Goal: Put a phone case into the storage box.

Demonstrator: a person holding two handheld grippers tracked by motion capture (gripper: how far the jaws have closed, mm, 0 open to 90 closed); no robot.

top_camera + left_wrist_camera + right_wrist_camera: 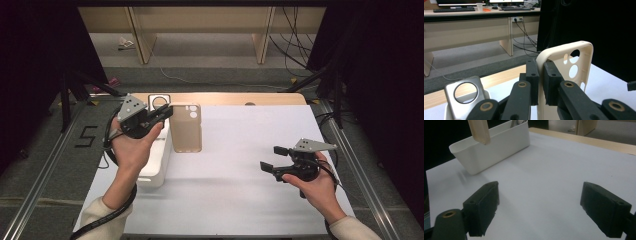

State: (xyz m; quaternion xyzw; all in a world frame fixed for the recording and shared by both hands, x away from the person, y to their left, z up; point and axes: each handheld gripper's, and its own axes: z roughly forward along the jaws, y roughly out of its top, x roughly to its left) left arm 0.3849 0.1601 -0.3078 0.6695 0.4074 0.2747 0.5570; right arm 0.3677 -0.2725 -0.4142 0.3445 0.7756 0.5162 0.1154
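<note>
**Left claw holds a phone case above the worktop; right claw waits wide apart**

Nearest the high camera, two forearms in pale sleeves come in from the bottom edge, each hand carrying a claw over the white-covered worktop (240,190).

At the left, the left claw (167,112) is clenched on the edge of a beige phone case (187,128). In the left gripper view its two black pads pinch the case's (564,75) rim between them, and the case stands on edge, camera holes toward the far end. From above, the case hangs just beside the white bin (155,167), off its right-hand wall.

The bin stands at the worktop's left edge, under the left hand. A silver phone case (159,102) with a round cut-out leans upright at the bin's far end; it also shows low at the left in the left gripper view (465,93).

At the right, the right claw (274,157) is released, its jaws spread wide with nothing between them, well apart from the bin and the beige case. In the right gripper view its pads frame bare white worktop (554,180).
</note>
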